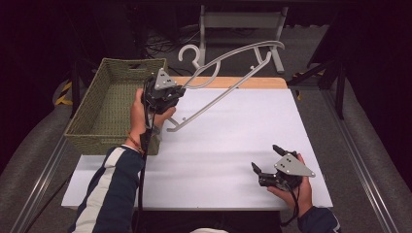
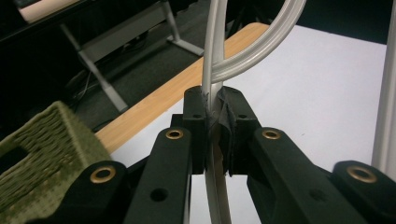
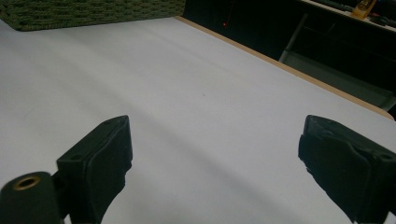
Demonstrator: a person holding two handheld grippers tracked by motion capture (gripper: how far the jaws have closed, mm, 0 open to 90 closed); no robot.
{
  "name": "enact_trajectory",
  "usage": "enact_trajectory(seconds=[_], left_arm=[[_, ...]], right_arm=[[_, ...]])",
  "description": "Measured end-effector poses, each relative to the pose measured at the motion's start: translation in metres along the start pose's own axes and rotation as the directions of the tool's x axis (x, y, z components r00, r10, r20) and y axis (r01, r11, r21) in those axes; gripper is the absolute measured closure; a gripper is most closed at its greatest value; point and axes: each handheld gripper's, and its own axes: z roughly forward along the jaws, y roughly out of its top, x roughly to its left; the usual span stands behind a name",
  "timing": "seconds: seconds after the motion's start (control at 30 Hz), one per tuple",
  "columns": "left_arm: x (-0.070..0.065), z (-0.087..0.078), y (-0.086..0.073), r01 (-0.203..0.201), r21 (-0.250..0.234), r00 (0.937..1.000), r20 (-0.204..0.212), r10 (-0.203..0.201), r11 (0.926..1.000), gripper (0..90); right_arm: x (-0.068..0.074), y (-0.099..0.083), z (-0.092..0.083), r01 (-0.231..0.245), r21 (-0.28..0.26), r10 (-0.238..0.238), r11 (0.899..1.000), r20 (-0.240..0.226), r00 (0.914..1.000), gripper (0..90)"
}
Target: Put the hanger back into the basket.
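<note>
A pale grey plastic clothes hanger hangs tilted above the white table, its hook toward the back left and one end near the table. My left gripper is shut on the hanger's curved arm close to the hook. In the left gripper view the pads pinch the thin grey hanger between them. My right gripper rests low over the table's front right, held in a hand, open and empty. Its two black fingertips stand far apart over the bare white table.
A green woven basket stands at the table's left edge, just left of my left hand; its corner shows in the left gripper view. A wooden strip borders the table's far edge. A white metal stand is on the floor behind.
</note>
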Motion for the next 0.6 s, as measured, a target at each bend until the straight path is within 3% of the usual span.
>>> enact_trajectory(seconds=[0.3, 0.5, 0.6], left_arm=[[0.033, -0.013, -0.015, 0.052, 0.046, 0.9959, -0.077, -0.048, 0.9976, 82.2], [0.053, -0.023, -0.021, 0.066, 0.069, 0.9923, -0.109, -0.058, 0.9954, 82.2], [0.067, -0.025, -0.027, 0.068, 0.087, 0.9875, -0.148, -0.055, 0.9938, 82.2]], right_arm=[[0.002, 0.000, 0.001, -0.002, 0.005, 0.002, 1.000, -0.012, 0.9999, 10.2], [0.003, -0.001, 0.003, -0.005, 0.018, 0.006, 1.000, -0.029, 0.9996, 10.2], [0.004, -0.001, 0.003, -0.007, 0.018, 0.008, 1.000, -0.031, 0.9995, 10.2]])
